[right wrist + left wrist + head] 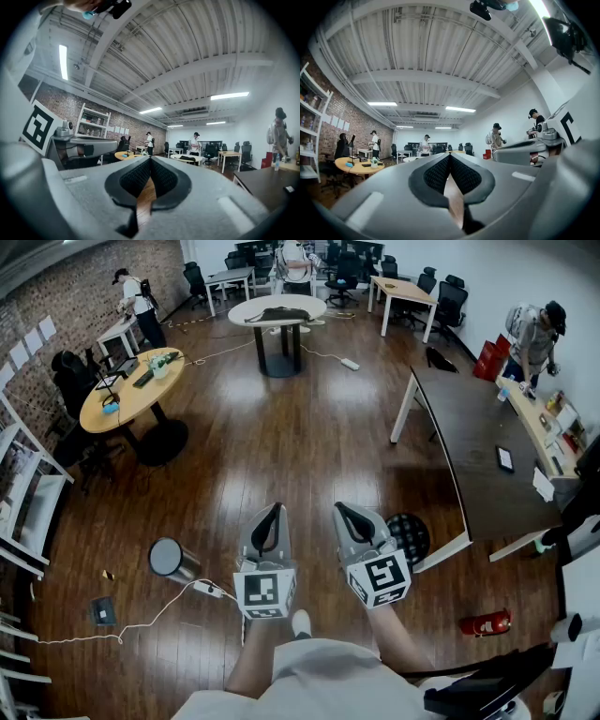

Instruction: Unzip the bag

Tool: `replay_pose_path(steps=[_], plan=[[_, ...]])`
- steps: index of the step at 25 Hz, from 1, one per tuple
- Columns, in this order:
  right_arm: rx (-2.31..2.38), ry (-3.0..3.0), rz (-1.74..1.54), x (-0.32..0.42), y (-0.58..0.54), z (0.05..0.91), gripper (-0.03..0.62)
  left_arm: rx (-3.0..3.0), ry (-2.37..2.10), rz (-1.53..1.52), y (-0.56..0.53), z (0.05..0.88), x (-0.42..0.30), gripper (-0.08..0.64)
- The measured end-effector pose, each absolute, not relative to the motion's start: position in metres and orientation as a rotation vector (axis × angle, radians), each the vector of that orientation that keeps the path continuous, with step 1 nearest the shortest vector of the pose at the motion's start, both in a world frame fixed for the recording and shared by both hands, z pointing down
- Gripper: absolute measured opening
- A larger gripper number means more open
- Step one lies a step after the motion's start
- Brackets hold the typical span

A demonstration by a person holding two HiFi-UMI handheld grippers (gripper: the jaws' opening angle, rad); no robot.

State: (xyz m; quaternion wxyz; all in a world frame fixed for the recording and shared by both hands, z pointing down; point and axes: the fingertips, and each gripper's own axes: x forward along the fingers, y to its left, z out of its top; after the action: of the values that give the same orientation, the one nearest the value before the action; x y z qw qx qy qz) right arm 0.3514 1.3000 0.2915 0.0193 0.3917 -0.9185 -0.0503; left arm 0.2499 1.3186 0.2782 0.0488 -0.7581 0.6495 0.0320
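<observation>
A dark bag (278, 313) lies on the white round table (309, 306) far across the room. Both grippers hang well short of it, side by side over the wooden floor in the head view. My left gripper (272, 510) is shut with nothing between its jaws. My right gripper (342, 510) is shut and empty too. In the left gripper view the left gripper (449, 155) points level into the room, its pads closed together. In the right gripper view the right gripper (150, 158) does the same, with the white table and the dark bag (187, 158) small in the distance.
A yellow round table (131, 395) stands at the left and a long dark desk (478, 446) at the right. A grey bin (169, 557) and a white cable lie near my feet on the left, a black round basket (412, 535) and a red extinguisher (485, 622) on the right. Several people stand at the edges of the room.
</observation>
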Motion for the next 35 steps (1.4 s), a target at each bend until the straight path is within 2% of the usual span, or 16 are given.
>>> replay_pose_path(steps=[6, 12, 21, 28, 35], plan=[[1.169, -2.861, -0.166, 0.291, 1.226, 0.299, -0.011, -2.365, 2.011, 0.103, 1.237, 0.286, 0.188, 0.017], [1.13, -2.84, -0.142, 0.265, 1.156, 0.314, -0.011, -2.363, 2.053, 0.04, 1.174, 0.309, 0.165, 0.015], [1.171, -2.871, -0.067, 0.224, 0.966, 0.314, -0.011, -2.349, 2.064, -0.039, 0.994, 0.312, 0.122, 0.015], [1.275, -2.877, -0.123, 0.233, 0.82, 0.272, -0.011, -2.278, 2.102, -0.009, 0.851, 0.276, 0.128, 0.015], [1.439, -2.746, -0.072, 0.234, 0.714, 0.296, -0.011, -2.185, 2.225, -0.054, 0.763, 0.288, 0.107, 0.015]])
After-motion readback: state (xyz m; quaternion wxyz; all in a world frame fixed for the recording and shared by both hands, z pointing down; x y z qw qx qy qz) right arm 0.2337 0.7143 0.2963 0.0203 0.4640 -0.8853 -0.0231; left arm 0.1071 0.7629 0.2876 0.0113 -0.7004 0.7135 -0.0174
